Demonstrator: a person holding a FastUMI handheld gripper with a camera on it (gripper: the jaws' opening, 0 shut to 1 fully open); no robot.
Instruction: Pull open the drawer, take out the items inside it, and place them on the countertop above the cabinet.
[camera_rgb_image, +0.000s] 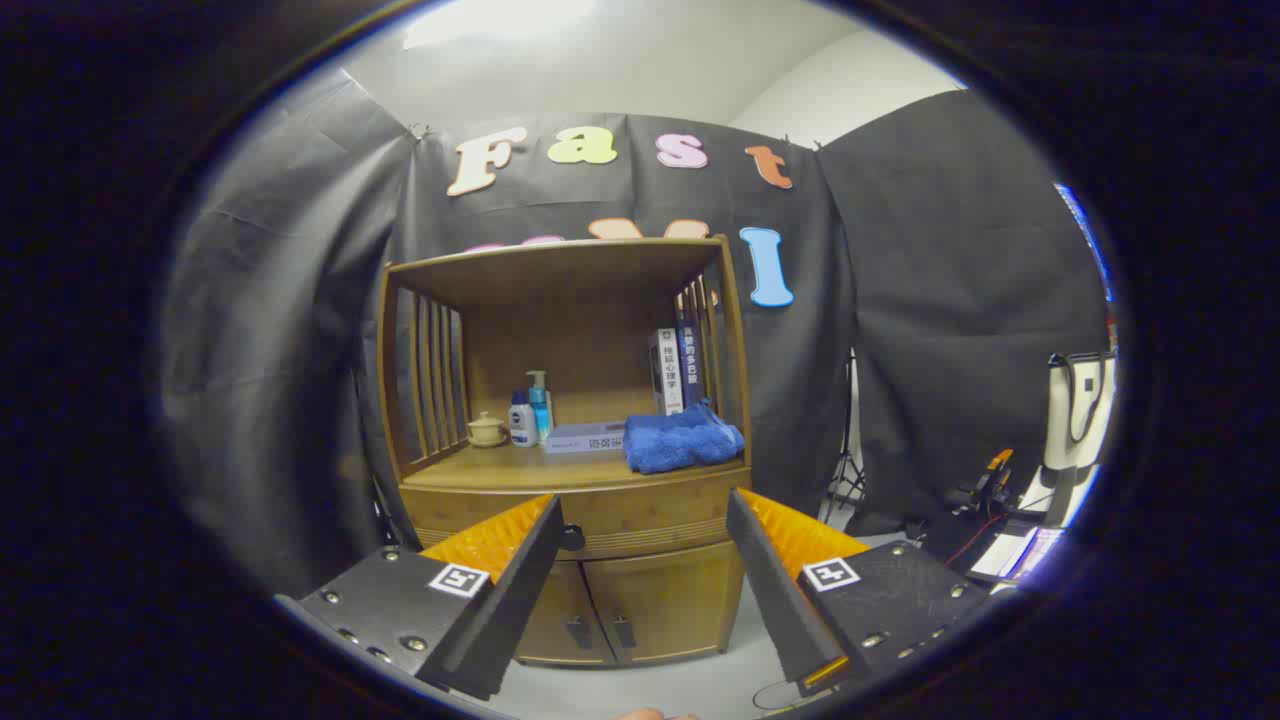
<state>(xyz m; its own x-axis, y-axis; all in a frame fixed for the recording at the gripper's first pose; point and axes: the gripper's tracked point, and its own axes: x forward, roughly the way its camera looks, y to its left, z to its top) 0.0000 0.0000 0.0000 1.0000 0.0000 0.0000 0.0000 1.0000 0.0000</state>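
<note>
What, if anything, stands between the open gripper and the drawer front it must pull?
Nothing visible does. The gripper is open, fingers spread, and the drawer lies straight beyond them, shut, its dark knob beside the left finger. The blue towel and bottles sit above on the countertop.

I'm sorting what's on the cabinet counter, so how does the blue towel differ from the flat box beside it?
The blue towel is soft, rumpled and deep blue; the flat box is rigid, straight-edged and pale grey. The towel reaches the counter's front edge; the box lies further back. Both rest on the countertop, side by side. The hand-held gripper is open, short of the closed drawer.
</note>
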